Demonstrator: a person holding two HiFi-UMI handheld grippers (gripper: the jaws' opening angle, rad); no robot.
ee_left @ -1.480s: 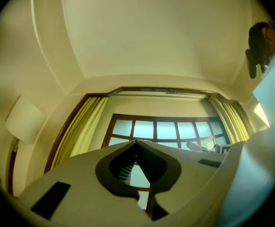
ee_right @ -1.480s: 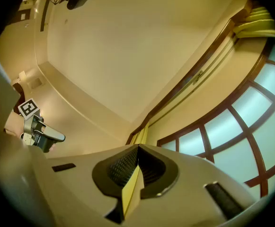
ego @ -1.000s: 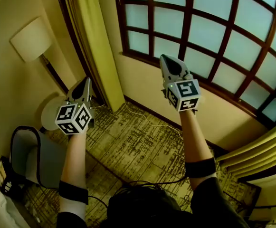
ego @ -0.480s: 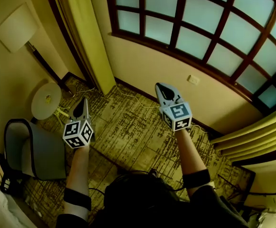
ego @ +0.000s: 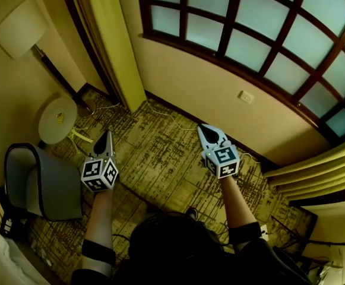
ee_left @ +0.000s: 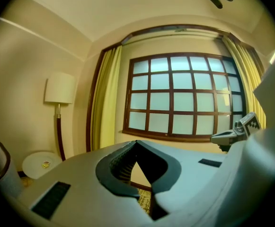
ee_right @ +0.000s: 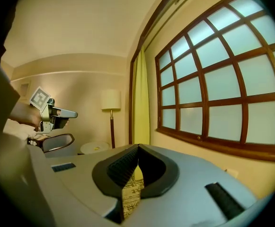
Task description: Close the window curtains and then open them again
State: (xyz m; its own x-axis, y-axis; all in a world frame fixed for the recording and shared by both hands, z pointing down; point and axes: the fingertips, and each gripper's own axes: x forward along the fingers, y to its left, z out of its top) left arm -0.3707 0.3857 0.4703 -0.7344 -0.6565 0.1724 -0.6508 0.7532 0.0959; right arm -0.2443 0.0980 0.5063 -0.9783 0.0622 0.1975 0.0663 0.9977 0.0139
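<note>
left tongs [ego: 104, 139] and right tongs [ego: 206, 131], both closed on nothing, point toward the window [ego: 250, 27] over the carpet [ego: 160, 159]; curtains [ego: 110, 40] hang bunched at its sides.

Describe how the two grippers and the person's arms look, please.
The left gripper and right gripper each have a pale grey, tapering shell with black inserts and dark ribbed fingers. Behind each sits a white cube with black square markers. Each forearm wears a dark band.
</note>
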